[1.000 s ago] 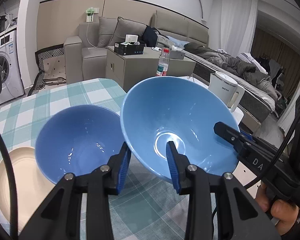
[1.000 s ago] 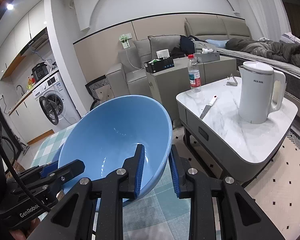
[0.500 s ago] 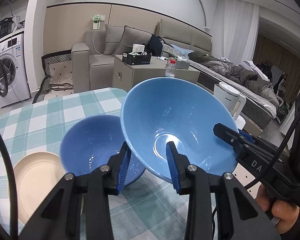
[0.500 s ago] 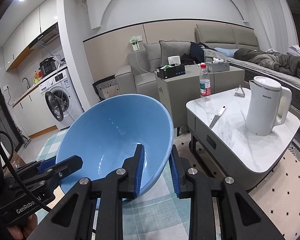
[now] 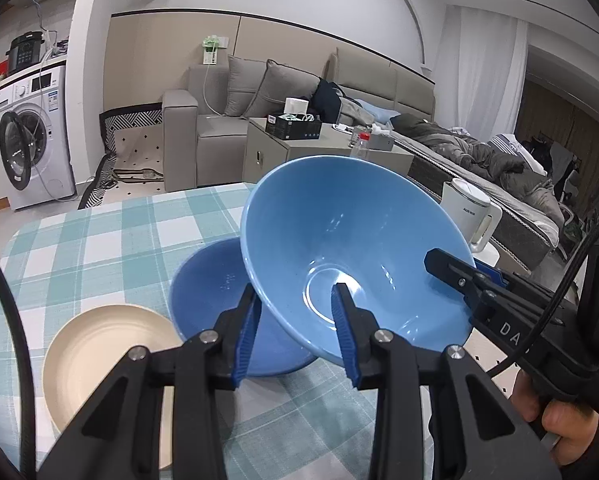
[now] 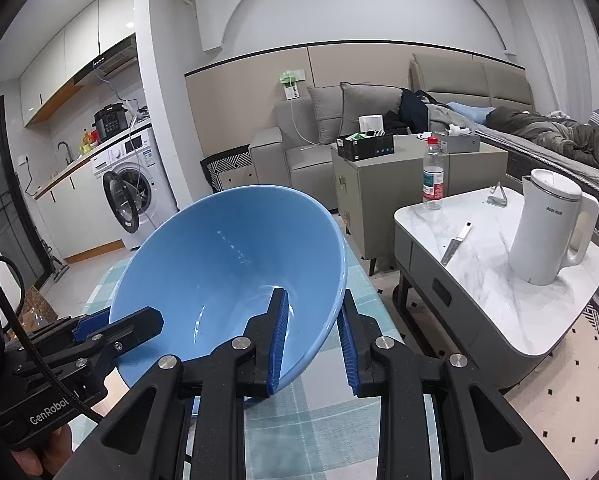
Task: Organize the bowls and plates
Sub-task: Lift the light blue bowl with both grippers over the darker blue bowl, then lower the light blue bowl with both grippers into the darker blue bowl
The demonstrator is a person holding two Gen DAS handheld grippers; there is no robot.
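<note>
room: we worked over a checked table (image 5: 99, 240) in a living room.
bowl: a light blue bowl (image 5: 339, 240) hung tilted above a darker bowl (image 5: 207, 284), beside a plate (image 5: 99, 344).
grippers: our left gripper (image 5: 295, 332) and right gripper (image 6: 311, 340) each pinched its rim, nearly closed.
handling: we judged it stiff, glazed, slippery, breakable; opposite rim holds suited it.
room: table edge lay close on the right; the left lay open.

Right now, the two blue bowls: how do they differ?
1. Shade: the held bowl is light blue; the lower bowl is darker blue.
2. Pose: the held bowl is tilted and lifted; the lower bowl sits upright on the checked tablecloth.
3. Grip: the left gripper and right gripper clamp the held bowl's rim; nothing grips the lower bowl.
Shared: both empty, glossy, round.
</note>
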